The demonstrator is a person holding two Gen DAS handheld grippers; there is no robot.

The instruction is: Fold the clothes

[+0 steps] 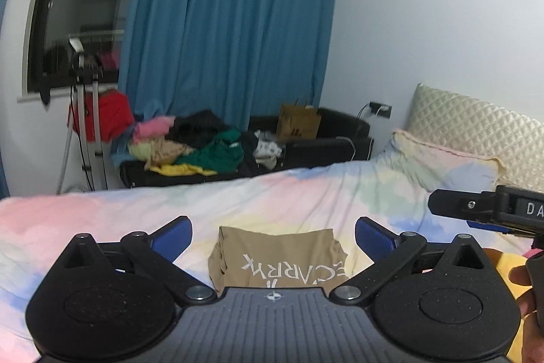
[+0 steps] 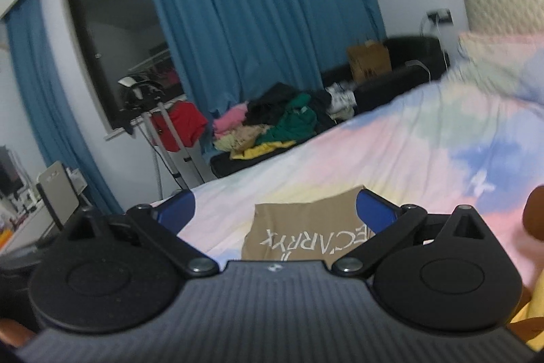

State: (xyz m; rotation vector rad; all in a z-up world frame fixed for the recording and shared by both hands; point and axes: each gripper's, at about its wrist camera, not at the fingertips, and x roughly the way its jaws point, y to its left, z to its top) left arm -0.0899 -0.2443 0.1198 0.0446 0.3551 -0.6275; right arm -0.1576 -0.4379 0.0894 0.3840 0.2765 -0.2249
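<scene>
On the pastel bedspread (image 1: 306,193) a tan printed shirt (image 1: 278,257) lies folded into a compact rectangle, with the left gripper (image 1: 273,235) and right gripper (image 2: 275,208) spread empty above it, so this garment looks finished.

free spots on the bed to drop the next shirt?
Bare sheet left of the tan shirt, out to the bed edge, and beyond it toward the pillow. Right of the shirt is crowded: the right claw and something yellow. The sofa is heaped with clothes. Both claws are open.
</scene>
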